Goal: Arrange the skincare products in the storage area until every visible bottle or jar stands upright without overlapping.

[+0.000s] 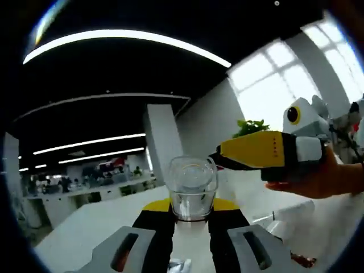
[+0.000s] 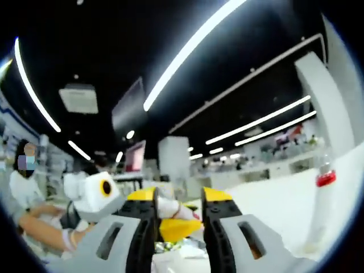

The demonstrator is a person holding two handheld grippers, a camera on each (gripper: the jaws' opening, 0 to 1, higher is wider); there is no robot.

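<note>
One clear jar (image 1: 192,190), perhaps gripped.

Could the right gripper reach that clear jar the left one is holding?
Probably yes: the right gripper hangs just beside the jar with nothing between them. But the left gripper clamps the jar's base, so only its upper part is free.

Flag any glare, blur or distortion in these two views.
Left gripper view: the windows are blown out white, fisheye bends the ceiling light strip into an arc, and the clear jar in the left tool is fairly sharp. Right gripper view: the ceiling strips bloom, and the close white tube between the right tool jaws is soft.
</note>
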